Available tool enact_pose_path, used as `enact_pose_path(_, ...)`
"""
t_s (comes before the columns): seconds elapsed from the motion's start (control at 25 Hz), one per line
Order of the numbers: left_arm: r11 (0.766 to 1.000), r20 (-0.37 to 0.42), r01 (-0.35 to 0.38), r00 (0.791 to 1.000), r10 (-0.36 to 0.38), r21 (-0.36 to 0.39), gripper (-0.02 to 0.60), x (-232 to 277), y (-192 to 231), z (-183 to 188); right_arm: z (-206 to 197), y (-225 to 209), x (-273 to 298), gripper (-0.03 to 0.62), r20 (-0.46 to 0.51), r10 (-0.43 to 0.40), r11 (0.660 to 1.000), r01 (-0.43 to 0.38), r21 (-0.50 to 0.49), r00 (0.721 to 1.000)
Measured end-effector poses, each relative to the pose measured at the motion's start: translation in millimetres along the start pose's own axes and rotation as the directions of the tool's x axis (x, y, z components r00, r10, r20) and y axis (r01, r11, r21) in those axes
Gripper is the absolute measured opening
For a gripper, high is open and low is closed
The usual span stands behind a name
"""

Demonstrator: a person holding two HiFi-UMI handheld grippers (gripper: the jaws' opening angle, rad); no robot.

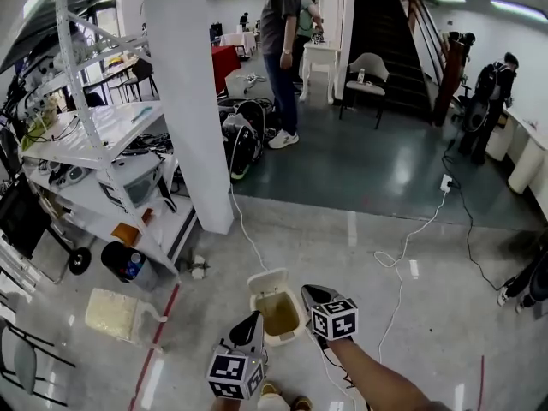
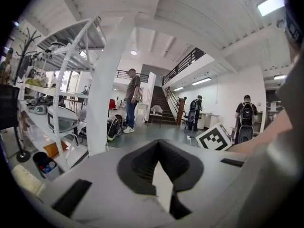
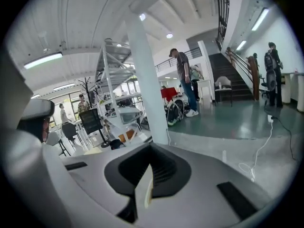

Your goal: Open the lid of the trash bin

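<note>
Head view: high, facing forward and steeply down; bin (image 1: 276, 311) close below, room beyond
Left gripper view: low, near level, along its own jaws; faces stairs (image 2: 165, 103)
Right gripper view: low, near level, along its own jaws; faces pillar (image 3: 145, 89)
Shared: pillar, stairs, rack (image 1: 94, 135), standing person (image 1: 278, 58); in all three views

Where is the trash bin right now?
Head view, bottom centre: the trash bin stands on the floor between the left gripper and right gripper, near the white pillar.

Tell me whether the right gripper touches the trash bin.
Apart. The right gripper view shows the right gripper shut, empty, aimed across the room.
</note>
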State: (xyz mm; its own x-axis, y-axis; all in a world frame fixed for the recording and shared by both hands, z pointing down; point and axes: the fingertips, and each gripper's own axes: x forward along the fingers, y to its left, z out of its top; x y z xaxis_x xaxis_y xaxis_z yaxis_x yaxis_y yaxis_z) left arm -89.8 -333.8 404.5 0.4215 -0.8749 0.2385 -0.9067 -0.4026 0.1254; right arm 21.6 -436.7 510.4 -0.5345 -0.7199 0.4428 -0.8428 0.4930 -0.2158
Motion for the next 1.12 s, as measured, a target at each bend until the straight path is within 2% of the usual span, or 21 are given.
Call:
enact_pose_path(0.12, 1.000, 0.029, 0.025, 0.999, -0.026, 0.015, -0.012, -6, -19, 19, 39, 13, -39, 0.035, 0.106, 0.017, 1.000, -0.016, -0.012, 0.994)
enact_pose_path(0.24, 0.999, 0.056, 0.041, 0.998, -0.042, 0.015, -0.012, -14, -33, 36, 73, 30, -82, 0.035, 0.216, 0.024, 1.000, -0.021, -0.014, 0.976)
enact_pose_path(0.44, 0.997, 0.088, 0.064, 0.994, -0.067, 0.032, -0.012, -31, -43, 48, 101, 76, -142, 0.034, 0.331, 0.085, 0.993, -0.053, -0.103, 0.940)
enact_pose_path(0.6, 0.997, 0.108, 0.062, 0.992, -0.066, 0.041, -0.012, -45, -47, 45, 96, 105, -177, 0.034, 0.372, 0.135, 0.977, -0.061, -0.202, 0.919)
enact_pose_path(0.72, 0.997, 0.117, 0.058, 0.991, -0.063, 0.044, -0.012, -51, -48, 40, 82, 113, -187, 0.034, 0.376, 0.139, 0.968, -0.046, -0.245, 0.916)
enact_pose_path(0.96, 0.997, 0.114, 0.062, 0.991, -0.067, 0.048, -0.012, -57, -52, 35, 70, 114, -195, 0.034, 0.418, 0.104, 0.980, -0.021, -0.199, 0.902)
enact_pose_path(1.12, 0.997, 0.115, 0.065, 0.991, -0.070, 0.047, -0.012, -60, -53, 34, 67, 115, -194, 0.032, 0.418, 0.096, 0.982, -0.018, -0.187, 0.904)
